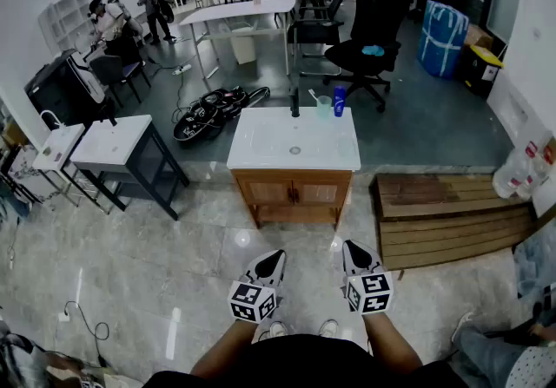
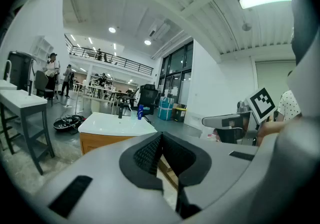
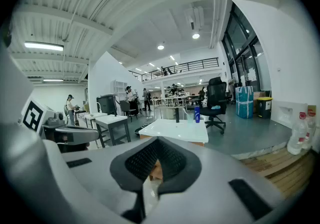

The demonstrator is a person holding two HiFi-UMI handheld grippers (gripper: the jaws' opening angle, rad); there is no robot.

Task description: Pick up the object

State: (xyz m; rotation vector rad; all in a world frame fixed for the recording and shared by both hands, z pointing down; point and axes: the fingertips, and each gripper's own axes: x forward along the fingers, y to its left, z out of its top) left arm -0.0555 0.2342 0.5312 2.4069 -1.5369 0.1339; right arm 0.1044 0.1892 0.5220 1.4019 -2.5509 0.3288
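Both claws are shut and empty: the left claw (image 1: 274, 256) and the right claw (image 1: 354, 249) hang side by side, well short of the bench. Which object is meant I cannot say for sure. Most likely it is the blue bottle (image 1: 339, 101), at 12 o'clock on the far rim of the white bench (image 1: 261, 147), just beside a clear cup (image 1: 323, 106) and a dark tap (image 1: 295, 103). I judge the bottle to be light, stiff and smooth, so a grip across its middle suits best.
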